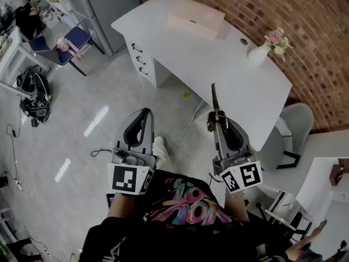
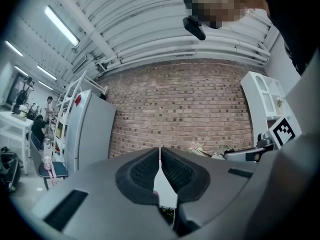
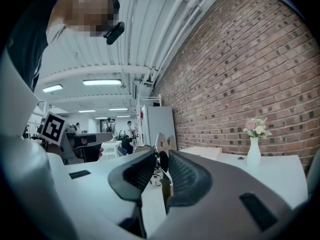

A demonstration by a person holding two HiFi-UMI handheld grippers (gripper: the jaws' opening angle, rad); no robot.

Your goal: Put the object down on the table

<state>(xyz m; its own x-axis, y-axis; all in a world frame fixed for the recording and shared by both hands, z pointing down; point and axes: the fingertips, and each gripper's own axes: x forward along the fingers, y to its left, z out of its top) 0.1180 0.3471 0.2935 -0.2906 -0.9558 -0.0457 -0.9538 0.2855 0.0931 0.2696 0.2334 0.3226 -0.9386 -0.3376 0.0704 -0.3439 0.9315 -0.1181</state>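
My right gripper point(image 1: 216, 115) point(image 3: 161, 158) is shut on a thin flat tool point(image 1: 214, 98) point(image 3: 161, 145), which sticks up past the jaw tips with a shiny metal end. It hovers above the floor, just off the near edge of the white table point(image 1: 234, 83) point(image 3: 282, 173). My left gripper point(image 1: 146, 113) point(image 2: 160, 153) is shut with nothing between its pads and hangs over the floor, level with the right one. I cannot tell exactly what the tool is.
On the table lie a pink flat box point(image 1: 196, 19) and a white vase with flowers point(image 1: 259, 52) point(image 3: 253, 153). Drawers point(image 1: 142, 63) are under its left end, and a grey chair point(image 1: 297, 125) stands to its right. A cable point(image 1: 188, 125) lies on the floor.
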